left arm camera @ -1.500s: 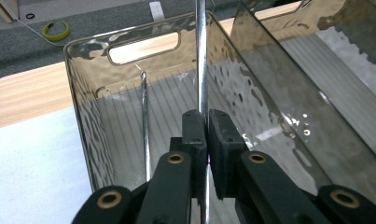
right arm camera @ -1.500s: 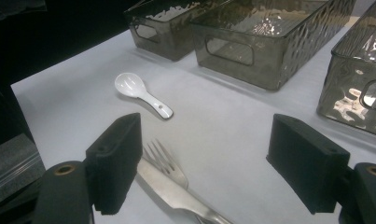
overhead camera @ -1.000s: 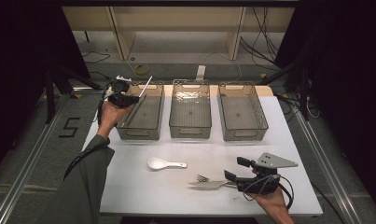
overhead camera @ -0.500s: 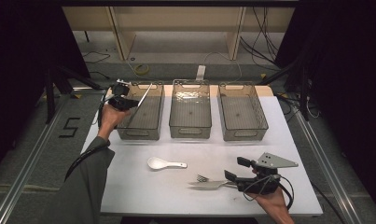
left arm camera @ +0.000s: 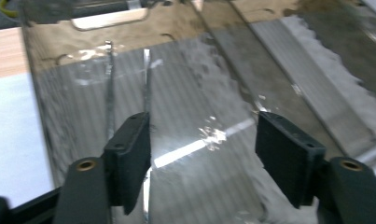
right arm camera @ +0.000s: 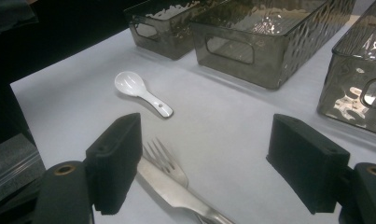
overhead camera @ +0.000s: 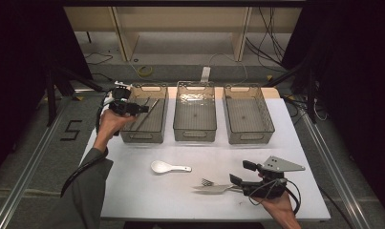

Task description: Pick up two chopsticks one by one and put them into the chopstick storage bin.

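My left gripper (overhead camera: 141, 109) hovers open over the left grey bin (overhead camera: 143, 136). In the left gripper view its jaws stand wide apart above the bin floor (left arm camera: 213, 93), where two thin metal chopsticks (left arm camera: 110, 93) lie loose; the high view also has the chopsticks (overhead camera: 147, 112) lying in that bin. My right gripper (overhead camera: 241, 173) rests open at the table's front right, beside a fork (overhead camera: 208, 182) and a knife (overhead camera: 211, 189). In the right gripper view the fork (right arm camera: 164, 161) and knife (right arm camera: 176, 192) lie by the left jaw, with nothing gripped. A white ceramic spoon (overhead camera: 168, 167) lies mid-table.
A middle bin (overhead camera: 195, 136) and a right bin (overhead camera: 250, 137) stand empty in a row behind the cutlery. The white table (overhead camera: 133, 191) ends close in front of my right hand. Cables and a shelf frame sit beyond the far edge.
The left gripper held the chopsticks raised over the left bin; now it has opened and they lie in the bin. The right gripper has hardly moved.
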